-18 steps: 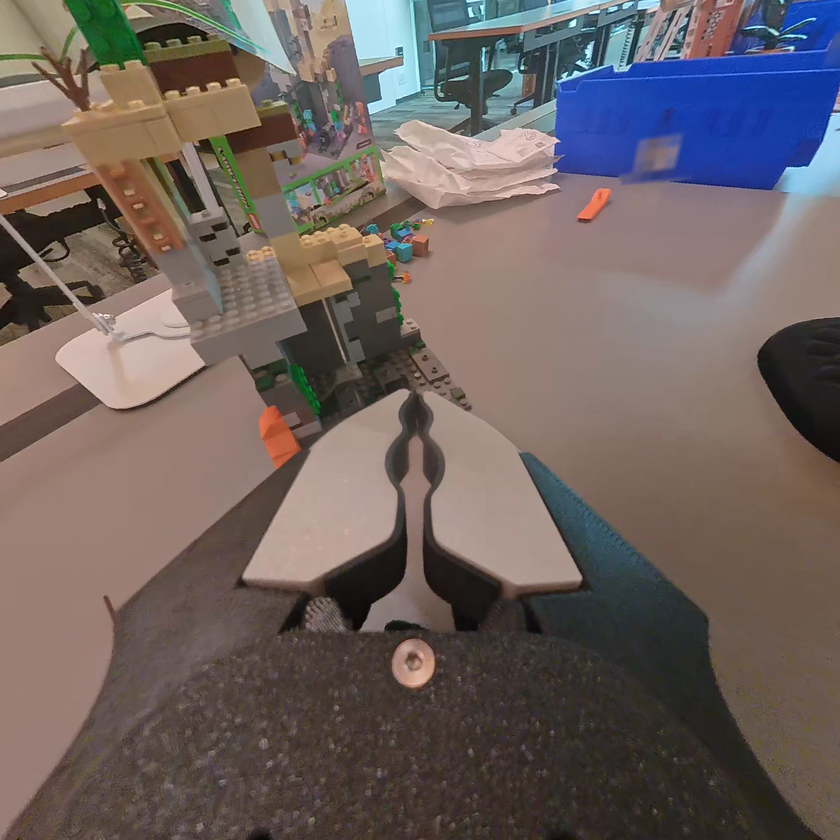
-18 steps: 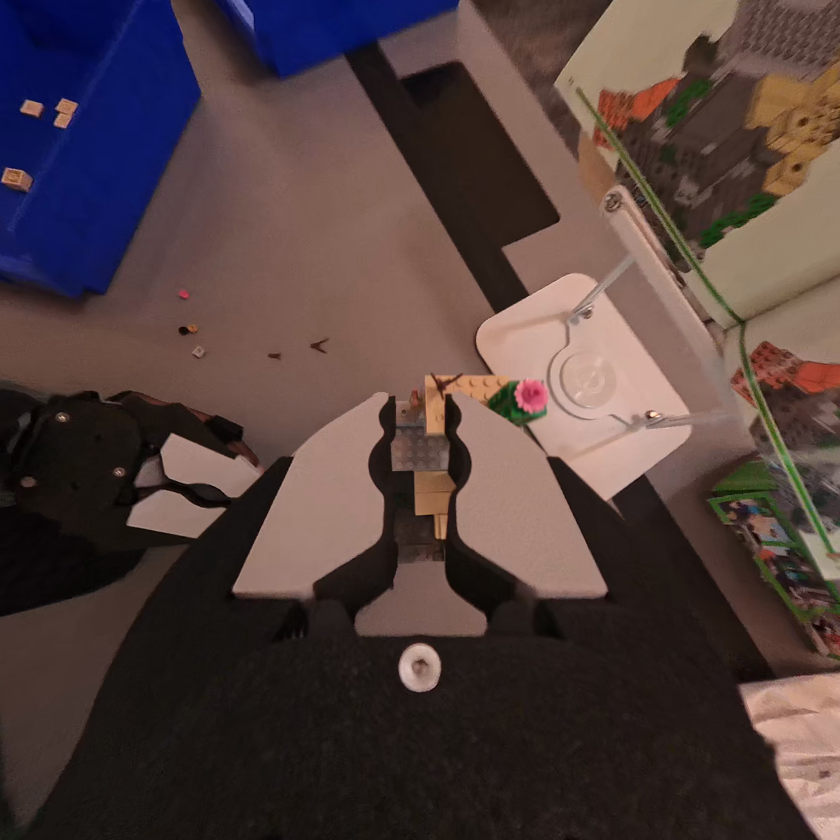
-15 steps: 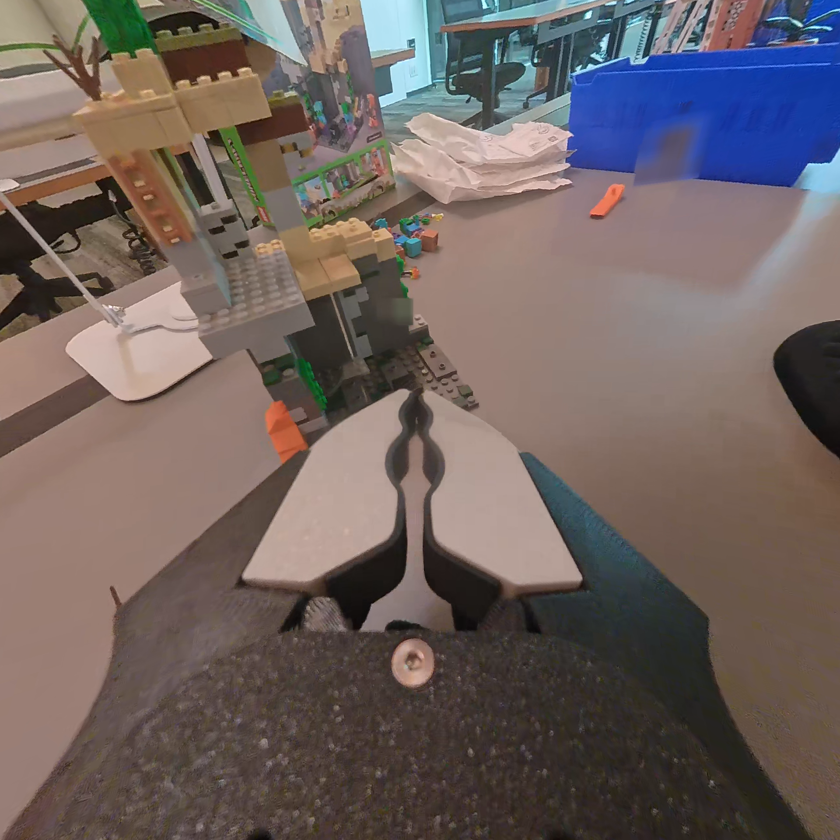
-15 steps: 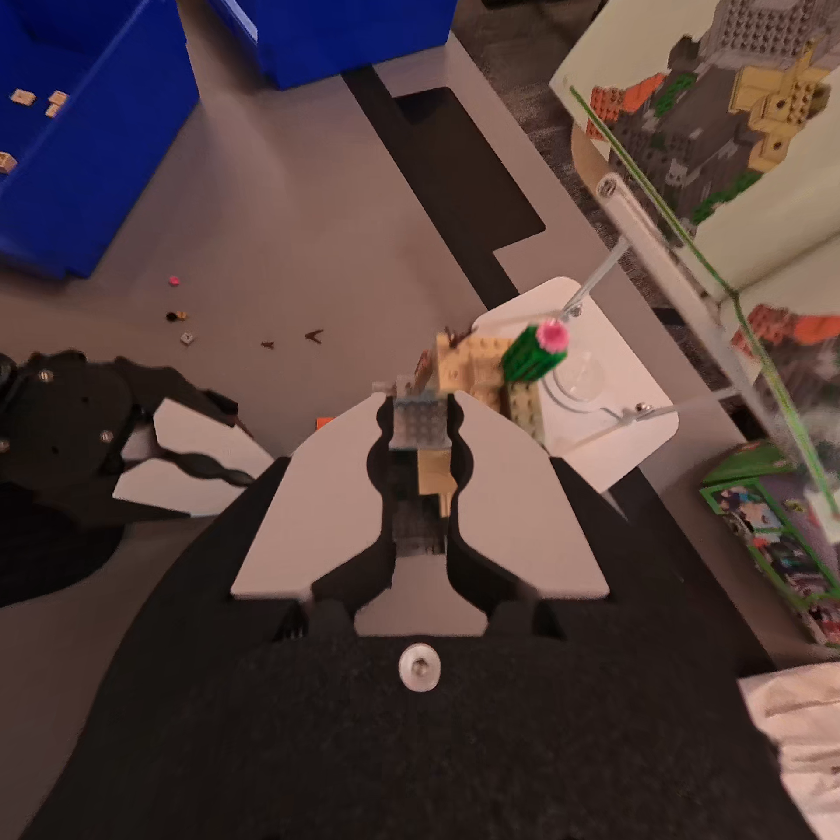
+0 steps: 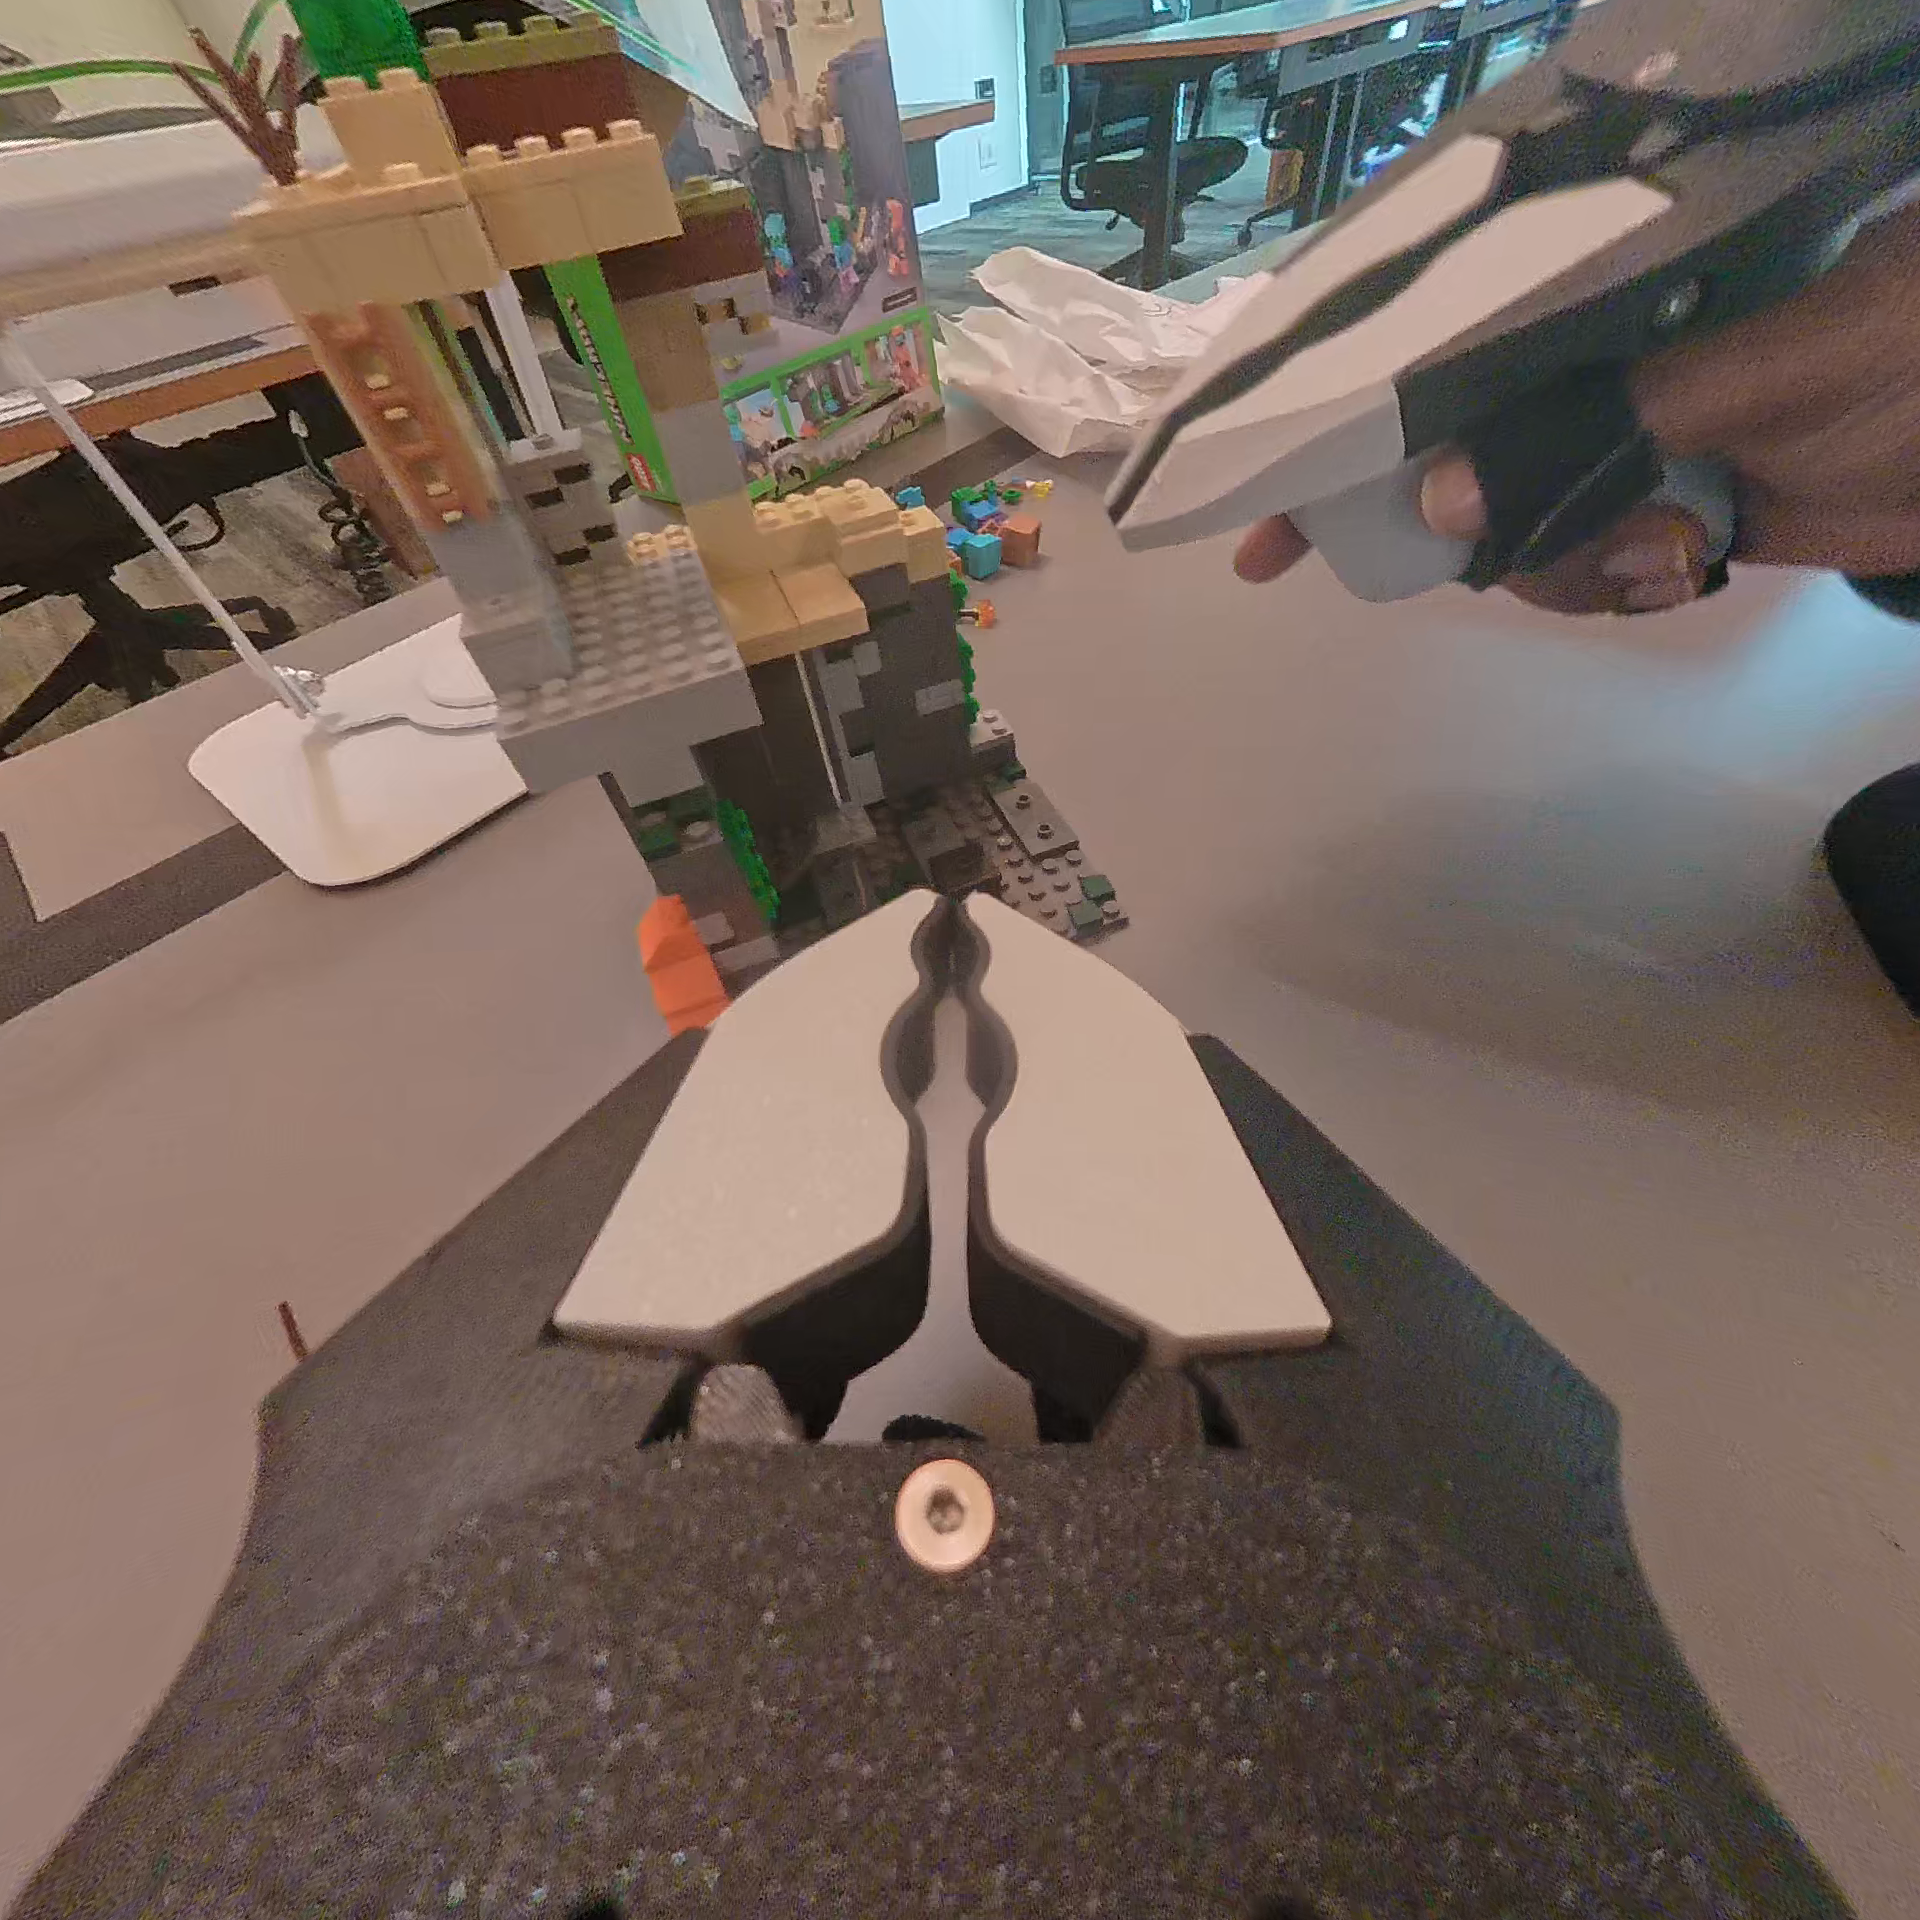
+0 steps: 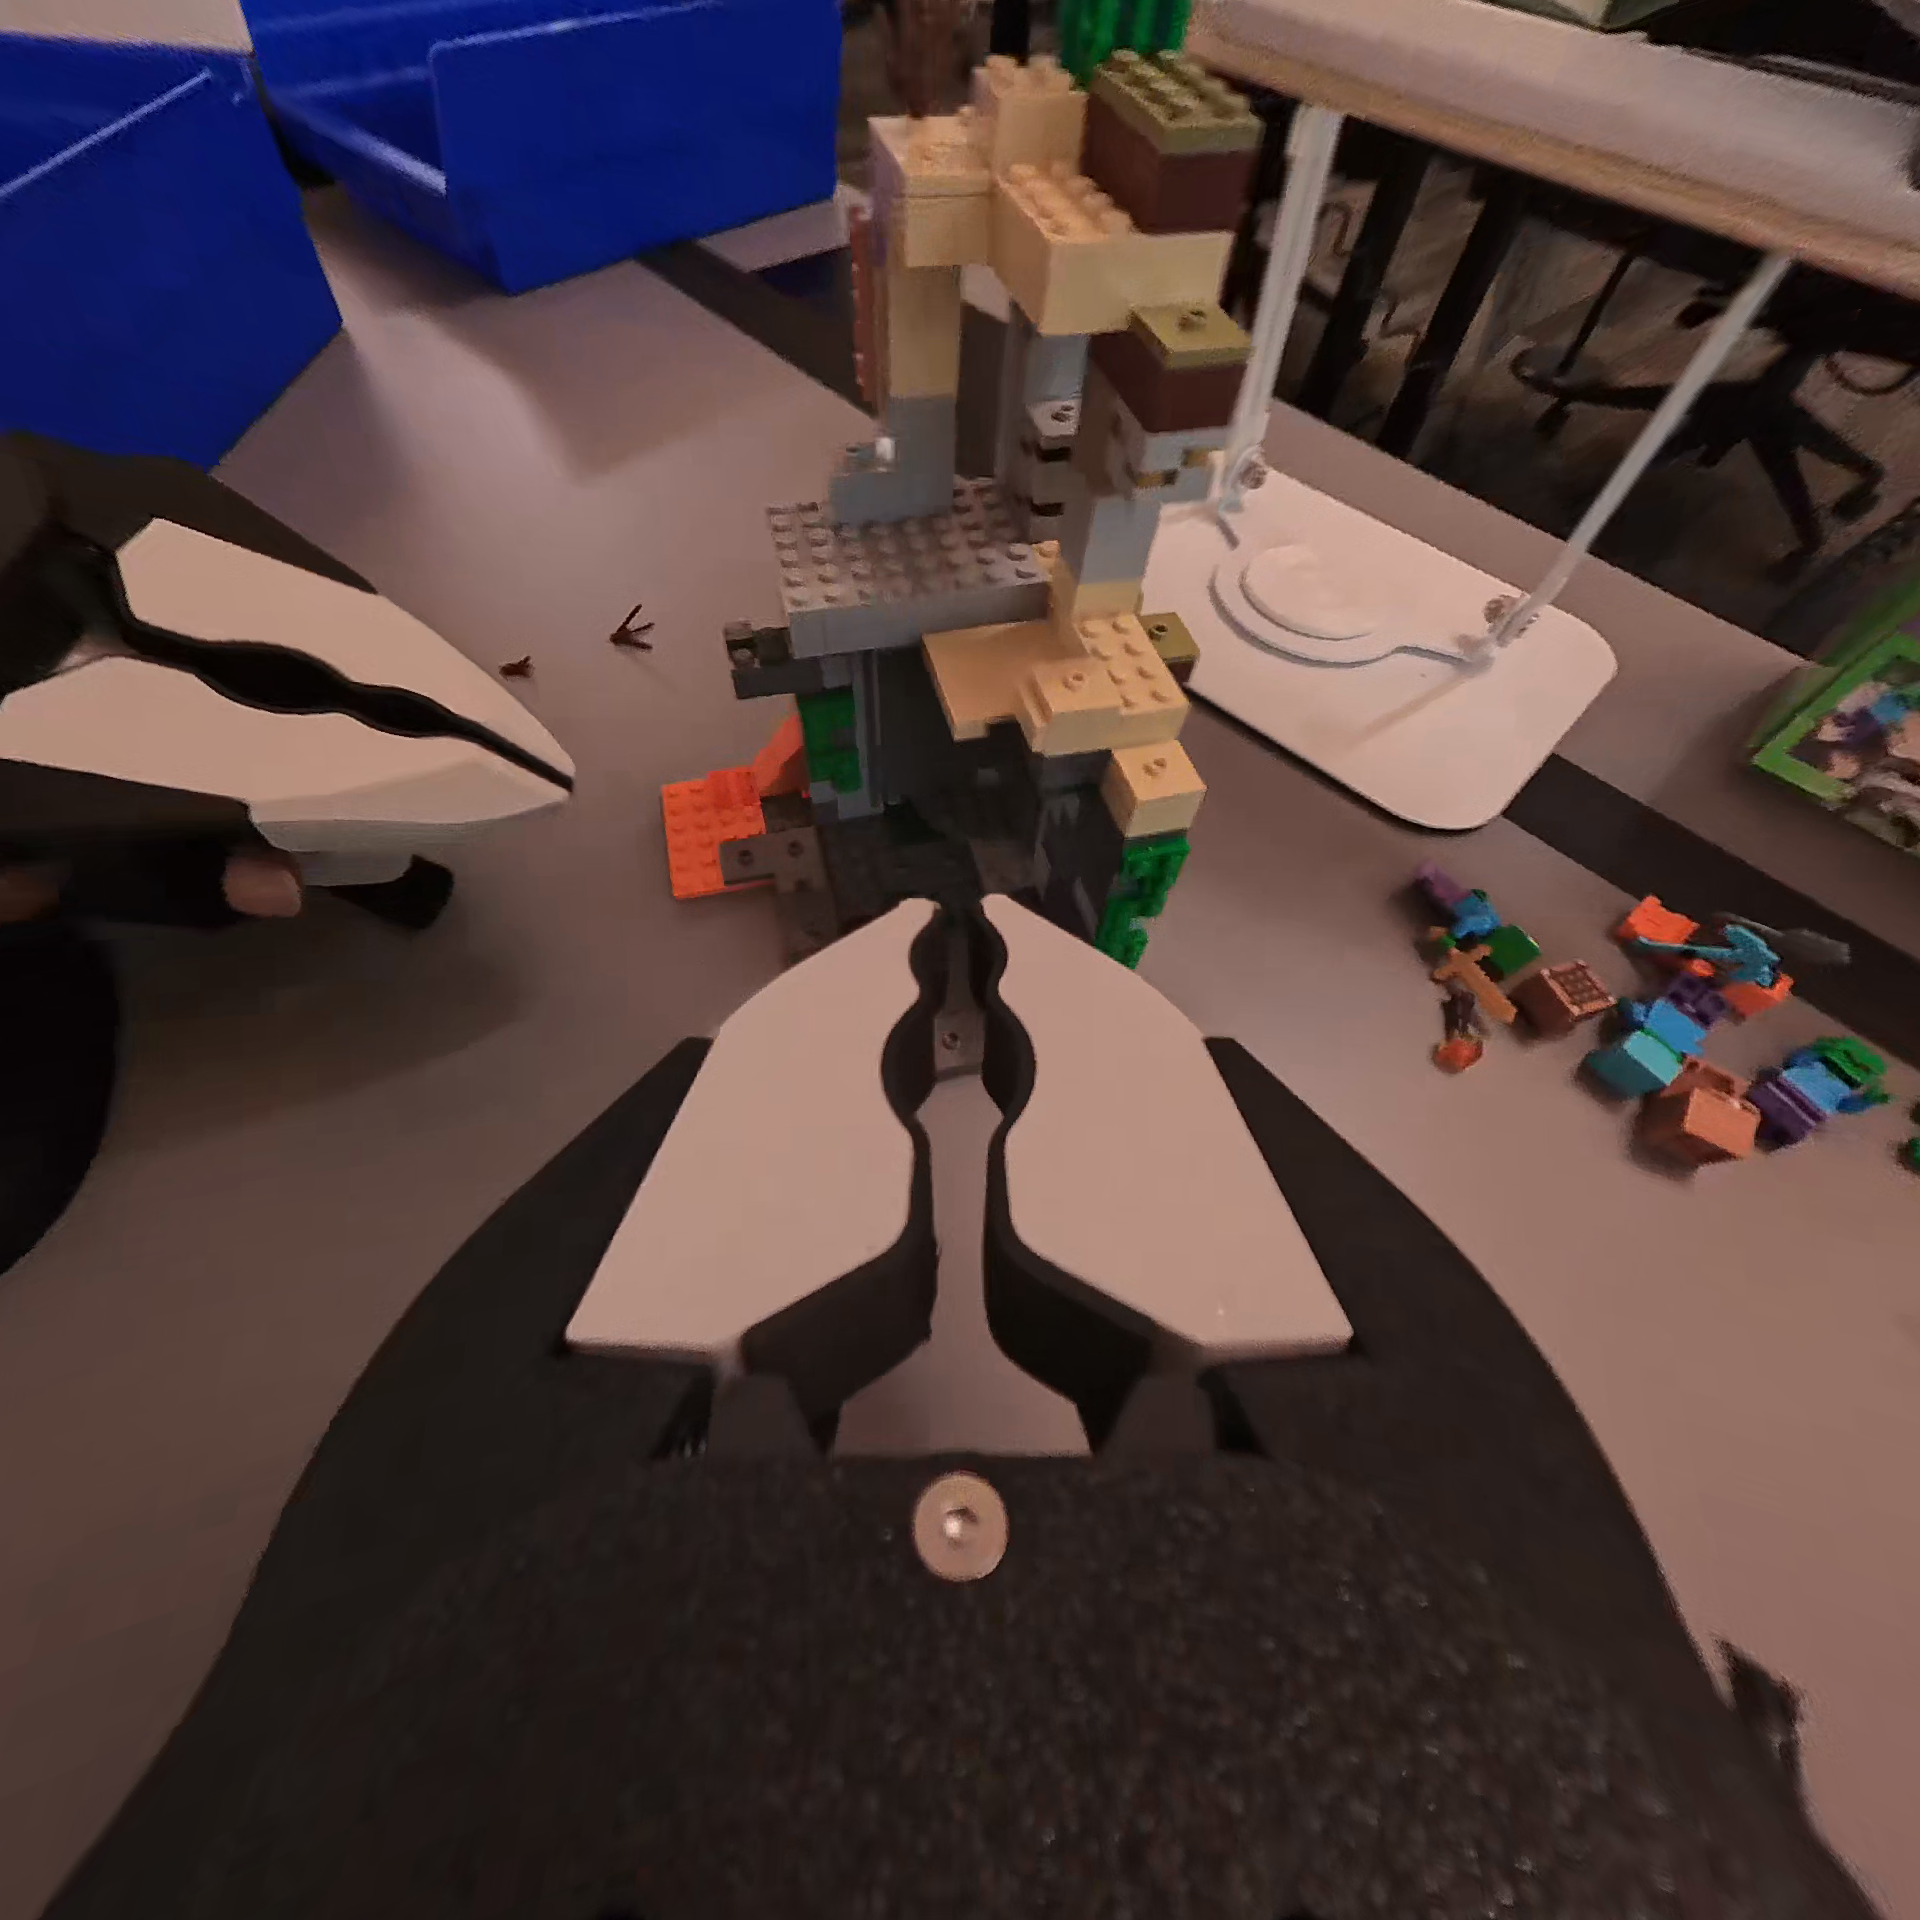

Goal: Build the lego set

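The grey tabletop (image 6: 312,1091) carries the lego tower (image 6: 1018,540), standing upright at its middle, at 12 o'clock from both claws. It looks well advanced: dark base, grey platform, tan upper storeys, green topping. Loose pieces (image 6: 1683,1029) lie at 3 o'clock in the right wrist view, so building seems unfinished. The left claw (image 5: 951,909) is pinched nearly closed, empty. The right claw (image 6: 961,914) is narrow too, apparently holding nothing.

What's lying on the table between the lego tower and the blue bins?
In the right wrist view, two small dark brown twig-like pieces lie on the grey table between the lego tower and the blue bins; otherwise that stretch is bare.
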Demonstrator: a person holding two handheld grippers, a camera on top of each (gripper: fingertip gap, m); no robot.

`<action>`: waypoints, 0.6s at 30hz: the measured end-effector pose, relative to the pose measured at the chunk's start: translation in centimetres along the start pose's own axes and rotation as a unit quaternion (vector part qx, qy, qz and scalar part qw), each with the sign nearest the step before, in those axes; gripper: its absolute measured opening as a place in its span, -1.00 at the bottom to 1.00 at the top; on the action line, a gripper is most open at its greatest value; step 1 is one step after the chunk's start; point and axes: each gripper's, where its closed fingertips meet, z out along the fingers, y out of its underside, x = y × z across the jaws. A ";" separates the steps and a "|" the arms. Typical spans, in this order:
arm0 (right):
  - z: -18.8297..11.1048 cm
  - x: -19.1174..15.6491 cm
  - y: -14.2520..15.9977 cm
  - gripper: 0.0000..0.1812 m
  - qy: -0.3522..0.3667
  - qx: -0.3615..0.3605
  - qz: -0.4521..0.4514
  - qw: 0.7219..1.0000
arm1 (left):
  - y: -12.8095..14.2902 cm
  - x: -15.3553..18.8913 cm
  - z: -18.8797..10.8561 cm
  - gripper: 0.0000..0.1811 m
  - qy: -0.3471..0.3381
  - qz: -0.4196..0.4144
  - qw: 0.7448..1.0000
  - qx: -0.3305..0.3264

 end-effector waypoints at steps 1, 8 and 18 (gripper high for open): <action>0.0 0.3 0.3 -1.00 0.006 0.011 0.005 1.000 | 0.0 -0.2 0.0 -1.00 -0.003 -0.001 1.000 0.000; 0.2 2.3 2.1 -1.00 0.015 0.044 0.043 0.998 | 0.0 -2.3 -0.4 -1.00 -0.043 -0.018 0.999 0.008; 5.3 3.8 2.7 -0.34 -0.063 0.017 -0.028 0.997 | 0.5 -4.3 -1.0 -1.00 -0.078 -0.033 0.996 0.010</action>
